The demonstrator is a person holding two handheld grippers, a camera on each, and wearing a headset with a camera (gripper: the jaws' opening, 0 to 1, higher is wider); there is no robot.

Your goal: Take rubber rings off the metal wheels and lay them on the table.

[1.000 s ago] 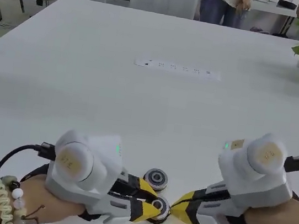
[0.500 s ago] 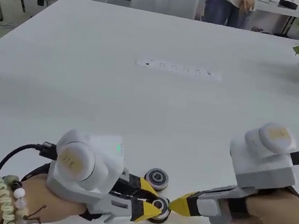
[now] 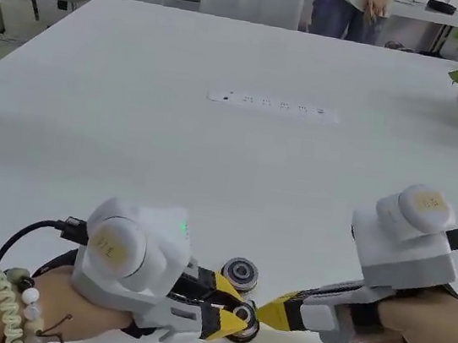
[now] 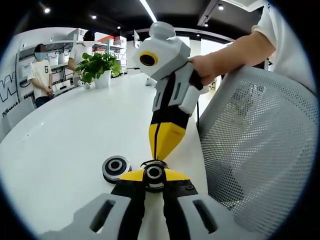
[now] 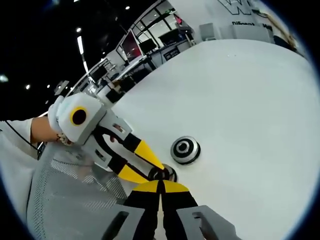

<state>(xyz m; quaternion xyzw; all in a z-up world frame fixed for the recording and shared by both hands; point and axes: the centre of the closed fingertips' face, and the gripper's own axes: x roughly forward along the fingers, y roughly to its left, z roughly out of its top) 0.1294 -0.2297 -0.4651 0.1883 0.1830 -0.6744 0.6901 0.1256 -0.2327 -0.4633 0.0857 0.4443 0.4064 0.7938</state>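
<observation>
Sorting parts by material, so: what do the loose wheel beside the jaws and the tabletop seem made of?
Loose wheel: silvery concentric rings with glints, likely metal; its dark matte outer band looks like rubber. Tabletop: smooth white, soft sheen, perhaps laminate or painted board; cannot tell.

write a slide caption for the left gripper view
left tool clamps a metal wheel, right tool points at its rim; second wheel lies beside it

Left claw (image 3: 236,313) clamped partly closed; right claw (image 3: 266,317) pinched together, tips facing it.
</observation>
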